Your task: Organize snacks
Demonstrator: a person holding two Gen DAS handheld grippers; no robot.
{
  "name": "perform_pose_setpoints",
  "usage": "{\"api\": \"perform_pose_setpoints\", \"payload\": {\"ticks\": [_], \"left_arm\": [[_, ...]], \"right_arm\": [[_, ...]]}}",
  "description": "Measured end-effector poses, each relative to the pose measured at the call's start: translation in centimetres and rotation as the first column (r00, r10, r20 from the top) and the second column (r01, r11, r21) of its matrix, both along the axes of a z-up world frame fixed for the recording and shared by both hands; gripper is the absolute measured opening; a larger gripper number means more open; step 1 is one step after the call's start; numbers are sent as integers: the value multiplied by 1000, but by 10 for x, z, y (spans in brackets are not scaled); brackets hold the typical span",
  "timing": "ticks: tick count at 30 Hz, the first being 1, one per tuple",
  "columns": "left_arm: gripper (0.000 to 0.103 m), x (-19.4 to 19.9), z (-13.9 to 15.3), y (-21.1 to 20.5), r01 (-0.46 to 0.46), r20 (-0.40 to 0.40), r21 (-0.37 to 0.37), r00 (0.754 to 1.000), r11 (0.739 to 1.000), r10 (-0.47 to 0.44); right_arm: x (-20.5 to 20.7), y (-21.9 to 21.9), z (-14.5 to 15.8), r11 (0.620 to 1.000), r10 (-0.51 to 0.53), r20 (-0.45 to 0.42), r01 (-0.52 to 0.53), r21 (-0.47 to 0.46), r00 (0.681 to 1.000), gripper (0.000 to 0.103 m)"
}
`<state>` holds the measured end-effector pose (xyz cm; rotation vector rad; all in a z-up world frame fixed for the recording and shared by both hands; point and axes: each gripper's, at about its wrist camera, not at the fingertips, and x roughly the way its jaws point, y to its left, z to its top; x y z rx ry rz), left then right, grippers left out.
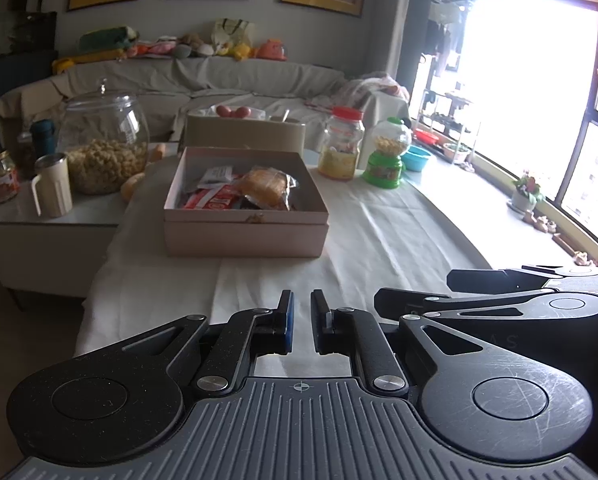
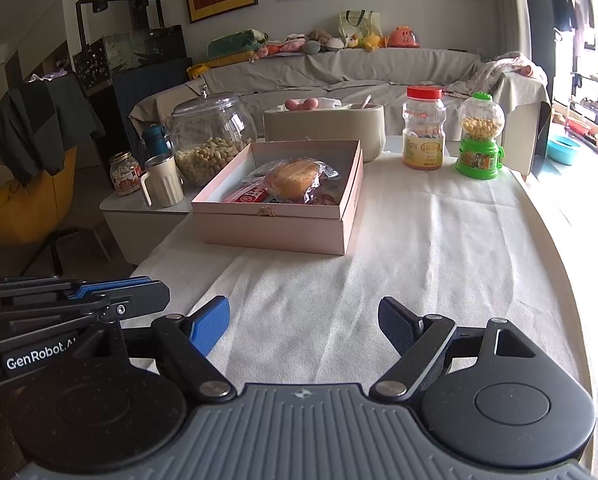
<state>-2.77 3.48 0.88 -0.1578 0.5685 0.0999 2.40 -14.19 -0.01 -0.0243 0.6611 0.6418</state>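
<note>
An open pink box [image 1: 245, 236] [image 2: 271, 234] stands on the white tablecloth ahead of both grippers. Inside it lie a wrapped piece of bread [image 1: 265, 186] [image 2: 295, 178], a red packet [image 1: 211, 202] [image 2: 247, 194] and other small wrappers. My left gripper [image 1: 302, 312] hovers low over the cloth, well short of the box, with its jaws shut on nothing. To its right my right gripper [image 2: 303, 320] stands open and empty at about the same distance from the box. The two grippers sit side by side.
A big glass jar of peanuts [image 2: 209, 140], a cream mug [image 2: 163, 180] and a small jar [image 2: 125, 174] stand on a low side table at the left. Behind the box are a beige container [image 2: 323, 124], a red-lidded jar [image 2: 424, 132] and a green candy dispenser [image 2: 479, 136]. The table's curved edge [image 2: 571, 264] runs along the right.
</note>
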Motion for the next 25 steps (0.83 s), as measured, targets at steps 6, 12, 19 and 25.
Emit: {"api": "perform_pose_setpoints", "payload": {"ticks": [6, 12, 19, 25], "left_arm": [[12, 1, -1, -1, 3, 1, -1, 1000, 1000, -3], [12, 2, -2, -2, 13, -2, 2, 1000, 1000, -13], [12, 2, -7, 3, 46, 20, -41, 999, 998, -45], [12, 5, -20, 40, -83, -12, -105, 997, 991, 82]], "right_arm": [[0, 0, 0, 1000, 0, 1, 0, 0, 1000, 82], [0, -1, -1, 1000, 0, 0, 0, 2, 1000, 82], [1, 0, -2, 1000, -3, -5, 3, 2, 1000, 82], [14, 12, -11, 999, -7, -14, 6, -46, 1000, 84]]}}
